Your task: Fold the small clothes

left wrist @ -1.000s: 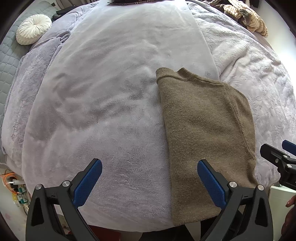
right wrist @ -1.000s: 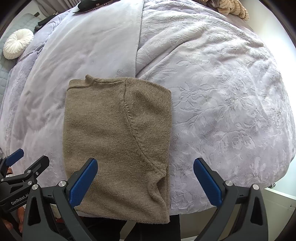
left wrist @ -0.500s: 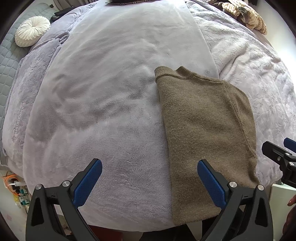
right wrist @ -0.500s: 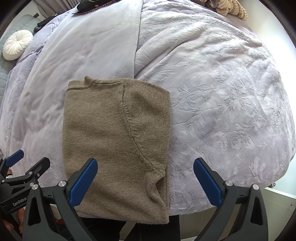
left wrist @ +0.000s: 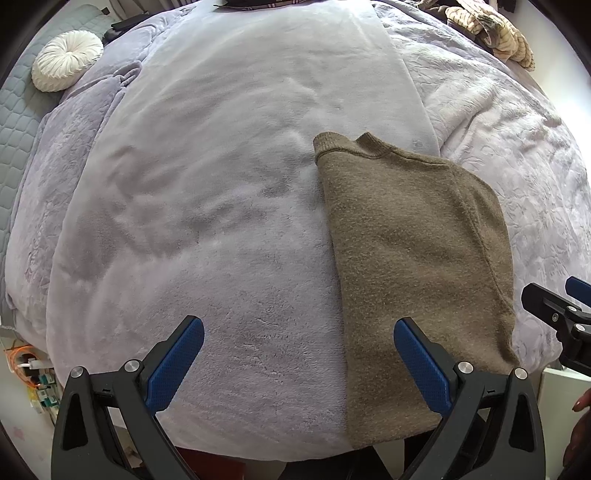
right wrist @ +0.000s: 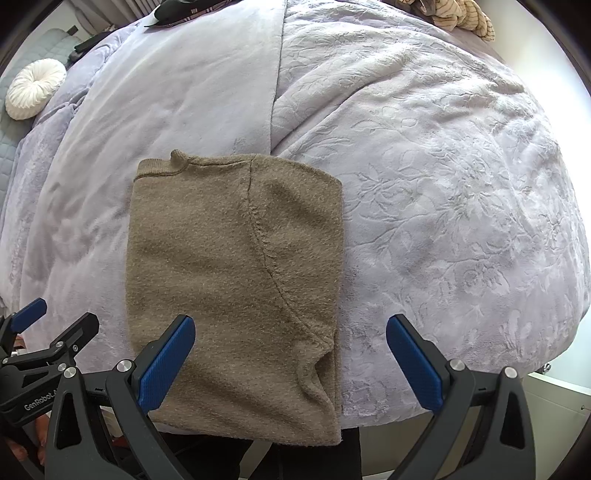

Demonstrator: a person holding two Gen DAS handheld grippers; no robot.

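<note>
Little has moved over the last second: both grippers hang at the near edge of the bed and the folded olive-brown knitted sweater (left wrist: pixel 413 258) lies as it did, shifted only slightly in the frames.

From the left wrist view, the left gripper (left wrist: pixel 298 363) stands wide open, its blue-padded fingers (left wrist: pixel 173 363) holding nothing. The sweater sits from 1 to 5 o'clock, its ribbed collar at the far end and its hem drooping over the bed edge, behind the right-hand finger. A smooth pale lilac fleece blanket (left wrist: pixel 221 184) fills the centre; an embossed floral lilac comforter (left wrist: pixel 517 155) spreads at 2 o'clock. A round white pleated cushion (left wrist: pixel 66 61) lies at 10 o'clock, and a beige striped bundle of cloth (left wrist: pixel 498 35) at 1 o'clock. The right gripper (left wrist: pixel 554 306) pokes in at 3 o'clock (only partly seen).

From the right wrist view, the right gripper (right wrist: pixel 290 363) is likewise spread open and empty. The sweater (right wrist: pixel 229 280) lies from 9 to 6 o'clock, its lower corner behind the left-hand finger (right wrist: pixel 166 363). The comforter (right wrist: pixel 443 192) fills the right, the blanket (right wrist: pixel 177 81) the upper left, the cushion (right wrist: pixel 35 92) at 10 o'clock. The left gripper (right wrist: pixel 44 321) shows at 8 o'clock.
</note>
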